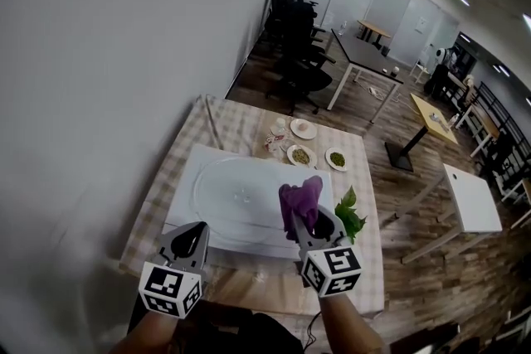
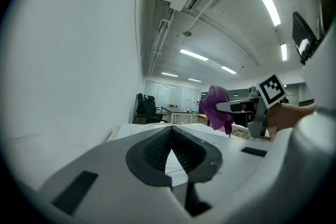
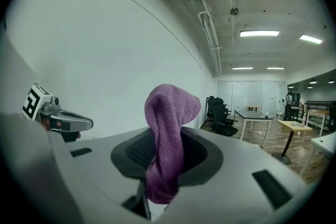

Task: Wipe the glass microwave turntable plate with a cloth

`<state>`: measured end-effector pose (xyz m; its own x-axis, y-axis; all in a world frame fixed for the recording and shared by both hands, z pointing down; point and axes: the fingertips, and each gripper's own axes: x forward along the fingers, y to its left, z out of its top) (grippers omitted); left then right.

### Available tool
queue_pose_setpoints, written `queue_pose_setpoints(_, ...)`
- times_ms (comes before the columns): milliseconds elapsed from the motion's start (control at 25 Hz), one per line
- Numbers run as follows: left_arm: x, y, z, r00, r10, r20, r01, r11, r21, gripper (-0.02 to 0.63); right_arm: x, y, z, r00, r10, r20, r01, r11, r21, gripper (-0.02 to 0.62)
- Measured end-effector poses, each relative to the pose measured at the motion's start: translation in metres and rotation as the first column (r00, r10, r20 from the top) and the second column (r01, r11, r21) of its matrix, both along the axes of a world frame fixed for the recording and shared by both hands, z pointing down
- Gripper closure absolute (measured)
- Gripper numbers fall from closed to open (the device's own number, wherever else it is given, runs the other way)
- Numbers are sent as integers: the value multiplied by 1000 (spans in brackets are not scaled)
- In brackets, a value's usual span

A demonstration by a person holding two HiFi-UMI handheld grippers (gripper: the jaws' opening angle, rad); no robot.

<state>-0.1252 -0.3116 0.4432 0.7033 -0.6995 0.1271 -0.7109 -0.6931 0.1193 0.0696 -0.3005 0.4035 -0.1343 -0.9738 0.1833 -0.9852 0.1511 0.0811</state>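
Starting with the glass turntable plate: flat on a white board, middle of the bench with the checked cover. Can't spot smears or wet streaks on the glass from the head view, so no telling how clean it is.

Over its right edge, the purple cloth, bunched up and pinched tight in the right gripper. Up in the air going by the left gripper view, not pressed onto the glass.

Left gripper near the plate's front-left edge, clamped shut on nothing, not steadying anything.

Further back, three small dishes, and just right of the board some green leaves.

Guessing at progress: cloth picked up and ready, actual wiping all left to do, or at least no sign of it. Next up, probably lowering the cloth onto the glass.
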Motion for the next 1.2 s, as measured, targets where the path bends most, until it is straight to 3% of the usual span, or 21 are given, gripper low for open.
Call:
queue_pose_setpoints(240, 3, -25, 18, 997, -29, 73, 31, 999, -23, 597, 9, -35, 15, 1000, -20, 0, 20, 999, -35, 483)
queue_pose_setpoints(440, 11, -35, 26, 988, 4, 152, 3, 999, -47, 597, 23, -65, 24, 999, -37, -34, 34, 995, -92, 483)
queue_pose_setpoints(720, 19, -42, 33, 987, 26, 157, -15, 997, -73, 597, 34, -100, 48, 993, -81, -84, 62, 976, -208, 483)
queue_pose_setpoints(1200, 25, -43, 37, 988, 39, 146, -27, 996, -85, 597, 33, -126, 87, 967, -194, -168, 119, 919, -376, 482)
